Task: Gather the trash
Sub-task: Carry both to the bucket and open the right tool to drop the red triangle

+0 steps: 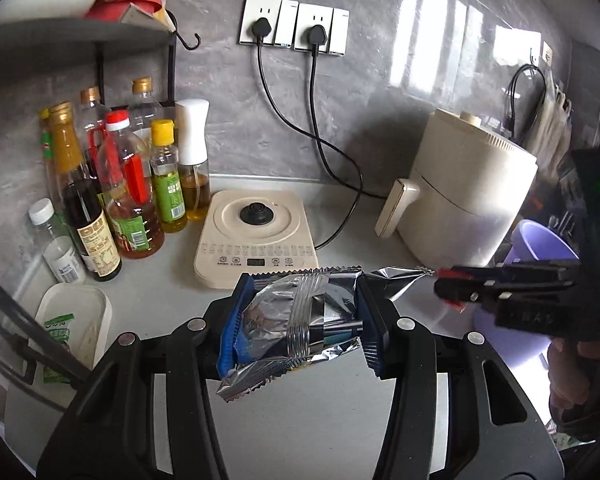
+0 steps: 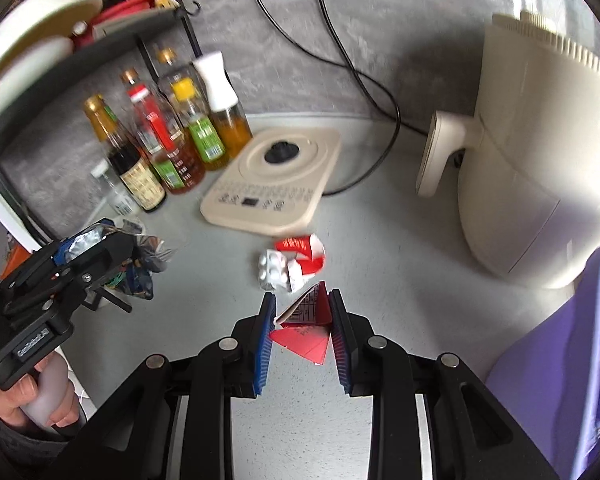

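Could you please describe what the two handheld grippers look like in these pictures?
The left gripper and the right gripper share one build: black linkage arms with silver pivot pins and blue ribbed pads. The left gripper has a pale handle and a small white-lettered label.

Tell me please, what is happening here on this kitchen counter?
A person is collecting trash with a hand-held gripper in each hand. The left gripper is closed on a crumpled silver snack wrapper, held above the counter. The right gripper is closed on a piece of red and white packaging. More red and white scraps and a blister pack lie on the counter near the beige induction cooker. A purple bin stands at the right.
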The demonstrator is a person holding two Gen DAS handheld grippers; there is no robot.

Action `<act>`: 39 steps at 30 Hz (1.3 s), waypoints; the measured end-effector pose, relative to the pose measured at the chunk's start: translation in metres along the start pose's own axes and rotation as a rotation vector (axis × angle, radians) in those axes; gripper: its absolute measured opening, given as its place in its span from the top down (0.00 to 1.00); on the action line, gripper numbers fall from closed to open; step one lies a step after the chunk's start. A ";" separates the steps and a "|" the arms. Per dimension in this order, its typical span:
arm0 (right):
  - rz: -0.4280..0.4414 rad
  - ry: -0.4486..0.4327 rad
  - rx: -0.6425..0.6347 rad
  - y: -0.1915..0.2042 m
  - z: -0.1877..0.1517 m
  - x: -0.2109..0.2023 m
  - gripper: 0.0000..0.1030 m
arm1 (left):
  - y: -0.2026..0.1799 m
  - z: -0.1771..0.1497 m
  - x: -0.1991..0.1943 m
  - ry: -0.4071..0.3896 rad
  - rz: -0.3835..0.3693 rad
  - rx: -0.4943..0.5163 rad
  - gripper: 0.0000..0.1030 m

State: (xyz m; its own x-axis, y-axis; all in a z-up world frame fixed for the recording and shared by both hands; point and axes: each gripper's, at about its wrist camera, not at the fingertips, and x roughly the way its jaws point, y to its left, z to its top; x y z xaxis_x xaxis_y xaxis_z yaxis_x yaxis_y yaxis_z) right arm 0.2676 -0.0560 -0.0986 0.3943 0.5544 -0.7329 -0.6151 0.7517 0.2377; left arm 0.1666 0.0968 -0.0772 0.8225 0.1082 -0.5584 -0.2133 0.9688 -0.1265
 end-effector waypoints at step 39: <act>0.028 -0.275 0.061 -0.177 -0.031 -0.149 0.26 | -0.169 -0.011 -0.029 -0.077 -0.018 -0.013 0.52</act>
State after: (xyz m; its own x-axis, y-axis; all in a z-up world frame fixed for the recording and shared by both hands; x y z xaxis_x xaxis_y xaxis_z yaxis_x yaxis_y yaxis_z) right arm 0.2965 -0.2827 -0.0508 0.5532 0.6449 -0.5273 -0.5892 0.7504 0.2996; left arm 0.1734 -0.0729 -0.0484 0.8643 0.1086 -0.4912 -0.2048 0.9678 -0.1464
